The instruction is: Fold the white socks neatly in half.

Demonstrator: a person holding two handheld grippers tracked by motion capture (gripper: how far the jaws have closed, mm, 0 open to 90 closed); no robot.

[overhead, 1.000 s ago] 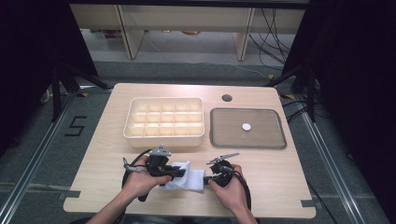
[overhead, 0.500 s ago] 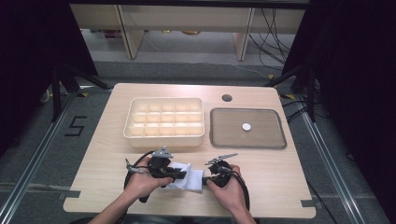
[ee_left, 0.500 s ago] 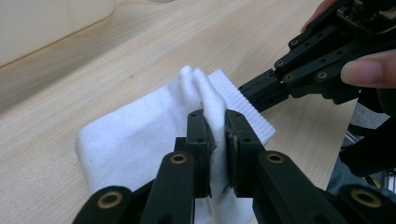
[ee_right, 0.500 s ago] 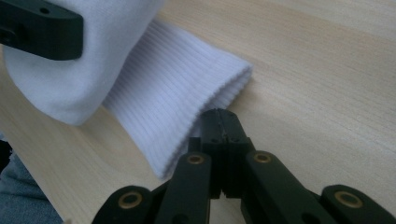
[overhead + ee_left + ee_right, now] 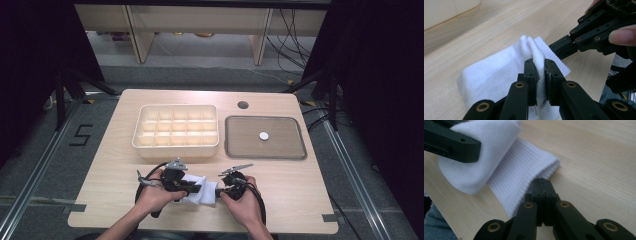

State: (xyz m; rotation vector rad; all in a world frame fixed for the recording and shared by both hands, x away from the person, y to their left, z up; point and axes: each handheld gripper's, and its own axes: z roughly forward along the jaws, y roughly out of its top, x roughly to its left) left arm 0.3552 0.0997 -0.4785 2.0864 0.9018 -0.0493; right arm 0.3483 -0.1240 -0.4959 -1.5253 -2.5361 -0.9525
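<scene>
White ribbed cotton sock (image 5: pixel 199 189) lying near the front edge of the pale wooden tabletop (image 5: pixel 300 200), between the two hands, well in front of the cream plastic compartment box (image 5: pixel 176 129). Left claw (image 5: pixel 196 188) clamped on a raised fold of the sock, seen close in the left gripper view as two black pads pinching the soft cloth (image 5: pixel 537 72) between them, fold standing upright above the jaws. Right claw (image 5: pixel 218 190) at the sock's ribbed cuff end, on the side away from the left hand (image 5: pixel 155 196). In the right gripper view, jaws pressed fully together at the cuff's edge (image 5: pixel 541 187); whether any cloth is caught between them, cannot tell, since the ribbed hem (image 5: pixel 524 182) lies just against the closed tips. Smooth foot part of the sock folded over the ribbed part, held up by the other black claw at the upper left of that view. Right hand (image 5: pixel 241 200) wrapped around its gripper, black cable looping beside it toward the tabletop's front edge.

Behind the sock and to its right, grey rectangular tray (image 5: pixel 295 150) with a small white round disc (image 5: pixel 263 135) lying in its middle. Tray just beside the compartment box, not touching it. Small dark round hole (image 5: pixel 243 105) in the tabletop behind the tray's left corner. Sock resting flat on the wood apart from the pinched fold, well apart from box and tray.
</scene>
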